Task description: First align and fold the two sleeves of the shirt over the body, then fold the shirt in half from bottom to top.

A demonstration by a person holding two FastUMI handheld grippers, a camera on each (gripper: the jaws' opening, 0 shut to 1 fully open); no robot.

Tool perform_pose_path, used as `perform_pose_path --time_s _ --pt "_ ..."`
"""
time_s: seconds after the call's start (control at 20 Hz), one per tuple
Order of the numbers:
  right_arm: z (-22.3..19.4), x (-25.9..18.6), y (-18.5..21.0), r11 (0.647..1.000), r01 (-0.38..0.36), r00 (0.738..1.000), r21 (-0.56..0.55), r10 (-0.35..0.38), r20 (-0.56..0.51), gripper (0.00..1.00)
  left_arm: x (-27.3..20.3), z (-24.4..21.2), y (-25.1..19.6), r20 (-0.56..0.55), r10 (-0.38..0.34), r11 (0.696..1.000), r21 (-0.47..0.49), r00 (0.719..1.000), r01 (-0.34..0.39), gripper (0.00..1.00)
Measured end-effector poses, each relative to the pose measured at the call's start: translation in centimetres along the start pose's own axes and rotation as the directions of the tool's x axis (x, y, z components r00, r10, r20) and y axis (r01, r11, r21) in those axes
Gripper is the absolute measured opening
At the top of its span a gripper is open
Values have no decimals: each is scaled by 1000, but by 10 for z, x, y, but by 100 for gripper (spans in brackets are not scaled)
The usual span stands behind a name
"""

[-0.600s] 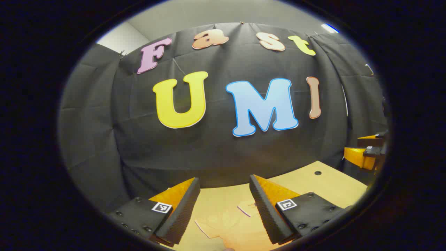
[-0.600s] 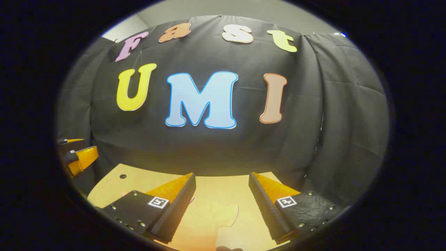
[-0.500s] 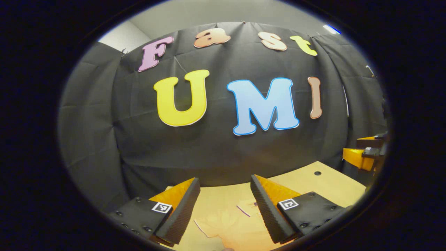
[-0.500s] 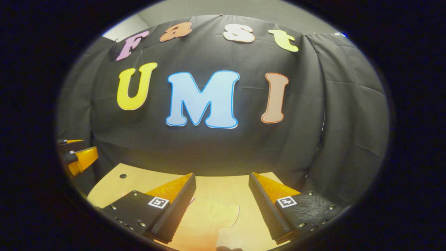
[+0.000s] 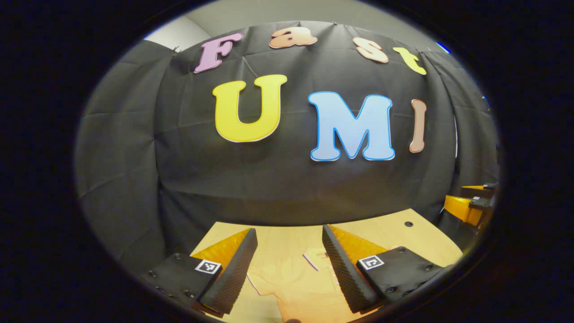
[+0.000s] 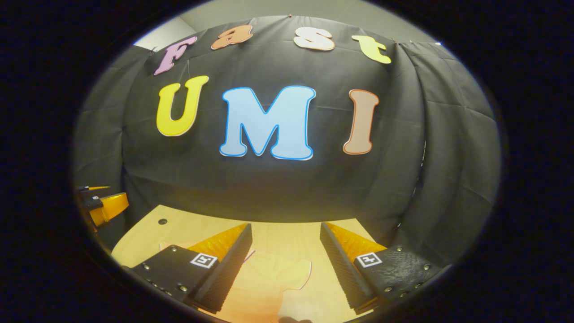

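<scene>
The left gripper view rides above the tabletop (image 5: 394, 231) and looks forward and slightly down along its own two spread fingers toward the booth's cloth wall (image 5: 278, 188), with the other hand-held gripper (image 5: 468, 204) at its right edge. The right gripper view sits at a similar height and faces the same wall (image 6: 278, 188), with the other hand-held gripper (image 6: 101, 204) at its left edge. Both share the wall, the tabletop's far edge (image 6: 278, 224) and the shirt (image 5: 298, 280) lying near below the fingers (image 6: 269, 280)

left gripper (image 5: 287, 262): jaws apart, above shirt (image 5: 300, 287) | shirt flat on table (image 5: 390, 229)
</scene>
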State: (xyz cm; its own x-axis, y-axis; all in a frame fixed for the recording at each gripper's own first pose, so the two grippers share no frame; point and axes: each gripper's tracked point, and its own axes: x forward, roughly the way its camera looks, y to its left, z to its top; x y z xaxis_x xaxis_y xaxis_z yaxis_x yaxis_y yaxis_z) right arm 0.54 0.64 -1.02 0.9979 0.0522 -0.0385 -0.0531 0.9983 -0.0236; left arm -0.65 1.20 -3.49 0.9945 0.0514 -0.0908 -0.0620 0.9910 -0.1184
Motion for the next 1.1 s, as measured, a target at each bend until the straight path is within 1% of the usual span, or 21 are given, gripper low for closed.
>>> perform_pose_path --time_s 0.05,0.1,0.15,0.2,0.25,0.4,0.45,0.55,0.6,0.65,0.7,0.75,0.8,0.85,1.05,1.1 --pt "-4 1 -1 1000 -3 1000 -1 3 -6 97 -1 -1 2 -4 5 1000 -6 1000 -5 100" --pt "-6 2 -1 1000 -6 1000 0 6 -13 97 -2 -2 4 -8 11 1000 -10 1000 -11 95" --pt "-8 4 -1 1000 -9 1000 5 9 -20 97 -3 -4 4 -11 16 1000 -13 1000 -16 95" --pt "-13 8 -2 1000 -12 999 11 12 -30 97 -4 -6 5 -15 20 1000 -15 1000 -20 100" --pt "-18 11 -3 1000 -14 999 17 15 -43 97 -5 -8 7 -18 23 1000 -19 1000 -24 100" --pt "-45 29 -8 999 -20 994 32 24 -106 97 -9 -11 10 -30 35 999 -31 999 -36 99" --pt "-61 41 -10 999 -20 990 41 26 -141 97 -10 -12 13 -29 41 999 -32 999 -42 95" --pt "-95 66 -13 998 -14 977 57 26 -213 97 -14 -13 17 -31 51 998 -32 998 -52 95" --pt "-107 72 -17 998 -11 972 59 24 -234 97 -14 -14 18 -33 54 998 -31 998 -55 99" --pt "-118 79 -21 998 -7 966 60 23 -258 98 -14 -13 18 -34 57 998 -30 998 -58 100" --pt "-130 90 -22 998 -7 959 60 23 -282 98 -14 -14 18 -35 59 998 -30 998 -60 99" --pt "-139 93 -23 998 -3 953 60 21 -301 98 -14 -14 20 -37 60 998 -30 997 -62 95" --pt "-151 98 -26 998 -1 946 58 19 -324 98 -14 -14 21 -39 64 997 -30 997 -65 99" --pt "-169 108 -30 998 3 933 59 18 -358 98 -13 -16 23 -43 67 997 -30 997 -69 99" --pt "-216 131 -37 998 18 895 59 10 -445 98 -12 -18 24 -52 75 997 -31 996 -77 99" --pt "-225 135 -38 998 17 886 61 13 -463 98 -13 -20 26 -57 80 996 -30 995 -81 95"
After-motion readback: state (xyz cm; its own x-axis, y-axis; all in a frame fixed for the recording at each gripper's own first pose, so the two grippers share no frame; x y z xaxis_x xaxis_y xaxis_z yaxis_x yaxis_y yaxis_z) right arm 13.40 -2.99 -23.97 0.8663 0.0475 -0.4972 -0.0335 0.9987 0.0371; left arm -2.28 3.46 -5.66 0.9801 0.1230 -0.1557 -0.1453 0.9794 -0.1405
